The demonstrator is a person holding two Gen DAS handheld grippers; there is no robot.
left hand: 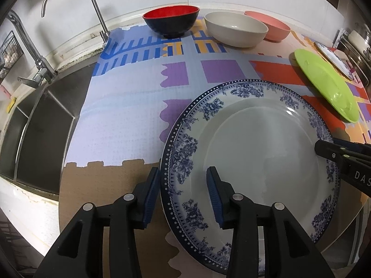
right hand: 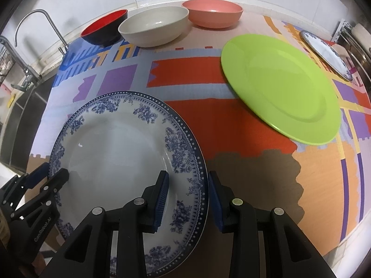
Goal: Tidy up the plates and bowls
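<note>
A round white china plate with a blue floral rim, lying on the patterned counter mat right of the steel sink, is straddled at opposite rims by the left gripper and right gripper, both fingers apart, unclamped.

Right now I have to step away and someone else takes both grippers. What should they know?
Left gripper: open, jaws straddling the left rim of the blue-patterned plate.
Right gripper: open, jaws straddling the same plate's right rim.
Green plate lies to the right, a second patterned plate beyond it.
Red-and-black bowl, cream bowl and pink bowl sit side by side at the back.
Nothing stacked yet; all sorting remains.
</note>
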